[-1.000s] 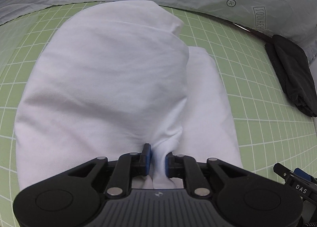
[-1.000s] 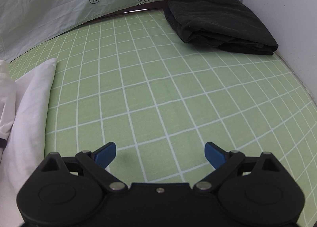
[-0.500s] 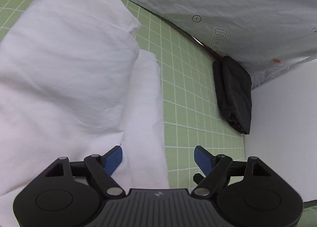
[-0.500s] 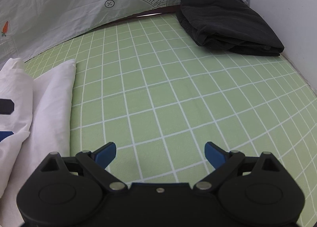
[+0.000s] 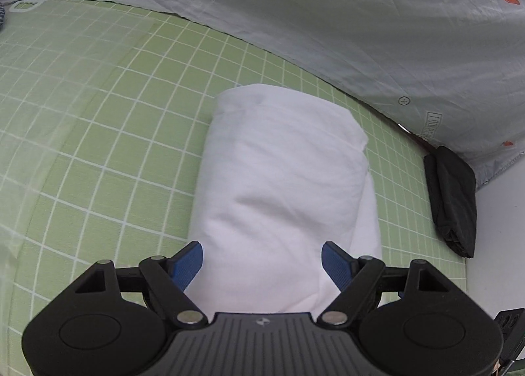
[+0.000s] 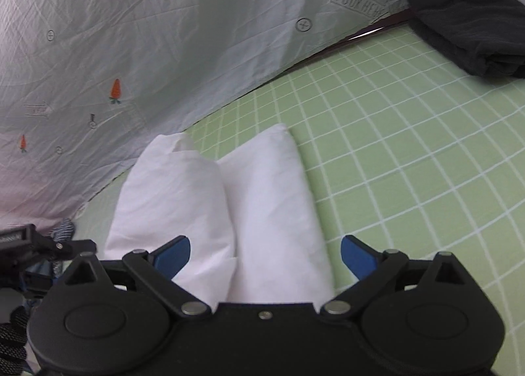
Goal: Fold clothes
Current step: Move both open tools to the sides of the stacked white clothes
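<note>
A folded white garment (image 5: 282,185) lies on the green checked sheet (image 5: 98,133), its upper layer doubled over a lower one. My left gripper (image 5: 262,261) is open and hovers at the garment's near end, blue fingertips on either side of it, holding nothing. In the right wrist view the same white garment (image 6: 229,208) shows as two long folds side by side. My right gripper (image 6: 265,254) is open over its near end, with nothing held.
A folded black garment (image 5: 454,202) rests at the sheet's right edge, also the black garment (image 6: 472,25) far right. A grey printed cover (image 5: 328,15) runs along the back. A striped cloth (image 6: 64,228) and the other gripper's body (image 6: 32,241) sit at left.
My left gripper let go of the white garment, opened and pulled back, so the whole fold now lies flat ahead. My right gripper swung left from bare sheet to over the garment.
</note>
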